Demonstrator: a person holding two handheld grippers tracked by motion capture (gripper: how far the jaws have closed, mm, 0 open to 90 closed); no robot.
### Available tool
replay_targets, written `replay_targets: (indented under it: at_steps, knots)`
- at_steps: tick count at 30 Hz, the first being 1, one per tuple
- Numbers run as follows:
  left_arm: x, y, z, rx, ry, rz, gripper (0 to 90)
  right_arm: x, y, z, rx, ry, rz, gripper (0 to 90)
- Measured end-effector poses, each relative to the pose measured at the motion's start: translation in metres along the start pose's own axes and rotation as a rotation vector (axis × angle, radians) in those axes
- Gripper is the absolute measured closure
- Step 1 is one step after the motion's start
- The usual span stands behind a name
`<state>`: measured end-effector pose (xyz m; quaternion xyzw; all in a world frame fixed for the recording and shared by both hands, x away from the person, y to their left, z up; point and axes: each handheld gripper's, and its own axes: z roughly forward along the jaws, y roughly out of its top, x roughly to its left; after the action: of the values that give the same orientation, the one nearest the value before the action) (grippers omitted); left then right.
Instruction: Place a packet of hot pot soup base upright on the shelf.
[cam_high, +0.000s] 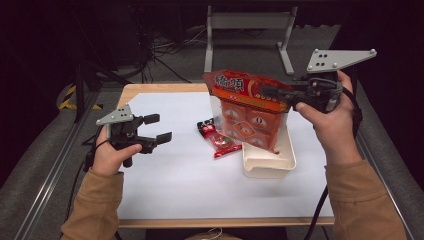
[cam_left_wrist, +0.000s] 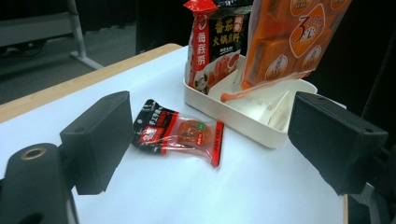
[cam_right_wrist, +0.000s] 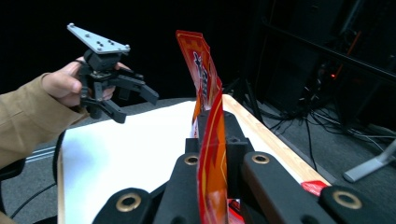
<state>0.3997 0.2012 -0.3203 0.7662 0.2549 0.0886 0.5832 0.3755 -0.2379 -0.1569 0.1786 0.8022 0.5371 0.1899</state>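
We hoist the orange snack bag by its top edge in our clamped right gripper over the white tray — left gripper gaping idle — though that thin pinch could slip.

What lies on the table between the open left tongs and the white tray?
One small red-and-black snack packet lies flat on the white table, just short of the white tray. The left tongs frame it in the left gripper view; the high view shows it too.

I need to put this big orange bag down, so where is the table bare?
Bare white table spans the near edge and the left side around the left gripper. It is crowded at the white tray and the small red packet beside it.
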Motion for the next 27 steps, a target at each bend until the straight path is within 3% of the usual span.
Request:
replay_targets:
  at_steps: [8, 21, 27]
  knots:
    - [0.003, -0.002, 0.001, 0.002, -0.007, -0.019, 15.2, -0.012, -0.005, -0.007, -0.003, -0.038, 0.020, 89.5]
    - [0.006, -0.005, 0.004, 0.018, 0.012, -0.015, 16.0, -0.027, -0.016, -0.011, 0.005, -0.110, 0.042, 89.5]
    - [0.007, -0.006, 0.005, 0.024, 0.011, -0.019, 15.8, -0.035, -0.025, -0.012, -0.001, -0.135, 0.076, 89.5]
